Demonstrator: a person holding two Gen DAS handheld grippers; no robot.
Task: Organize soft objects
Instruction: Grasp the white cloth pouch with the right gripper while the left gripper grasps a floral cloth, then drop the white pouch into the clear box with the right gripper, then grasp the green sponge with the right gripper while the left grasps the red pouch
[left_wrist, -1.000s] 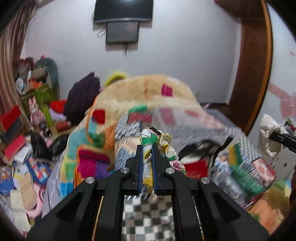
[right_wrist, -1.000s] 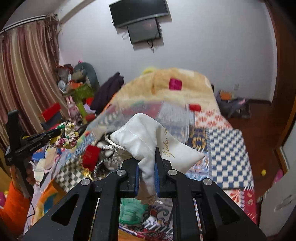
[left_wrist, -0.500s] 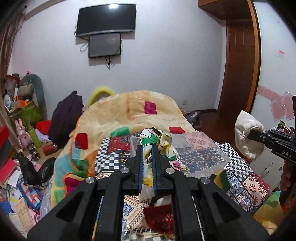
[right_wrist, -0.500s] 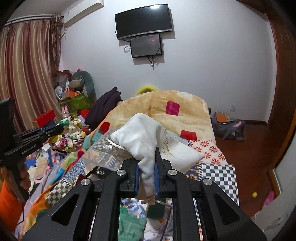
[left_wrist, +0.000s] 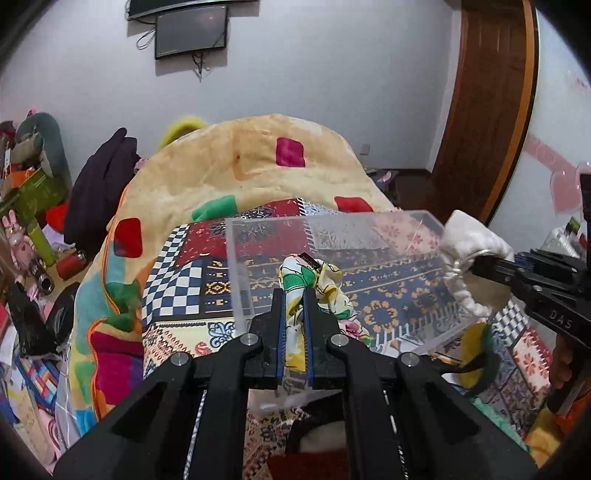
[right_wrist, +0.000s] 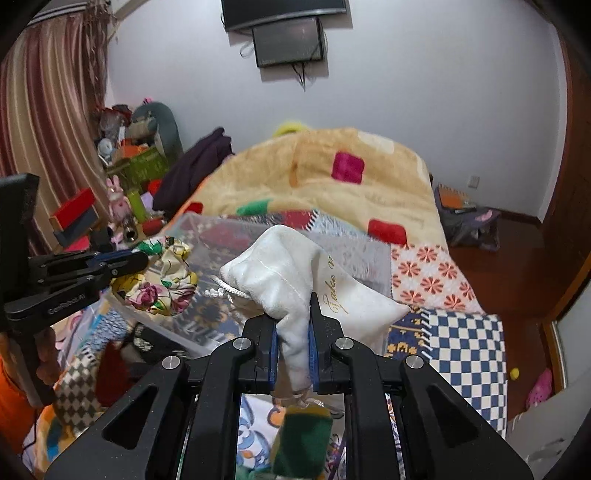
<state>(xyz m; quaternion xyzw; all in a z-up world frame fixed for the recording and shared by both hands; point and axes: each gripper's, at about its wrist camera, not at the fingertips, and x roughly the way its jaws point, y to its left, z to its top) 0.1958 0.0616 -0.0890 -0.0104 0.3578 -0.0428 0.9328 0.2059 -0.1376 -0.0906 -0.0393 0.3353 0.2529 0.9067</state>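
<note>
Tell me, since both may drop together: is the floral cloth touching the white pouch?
Apart. The right wrist view shows the floral cloth left of the white pouch, with clear bin visible between them.

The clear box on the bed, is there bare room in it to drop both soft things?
The clear box looks bare inside; only the bedspread pattern shows through. The floral cloth and white pouch hang gripped near it. Crowded: the near bed edge with dark items below the box.

The clear plastic box (left_wrist: 332, 273) sits on the bed (left_wrist: 192, 288), in front of the heaped blanket (left_wrist: 266, 162). The left gripper (left_wrist: 294, 325) holds the floral cloth (left_wrist: 314, 280) above the box; the right gripper (right_wrist: 291, 347) holds the drawstring pouch (right_wrist: 295, 273) at the box's right side.
</note>
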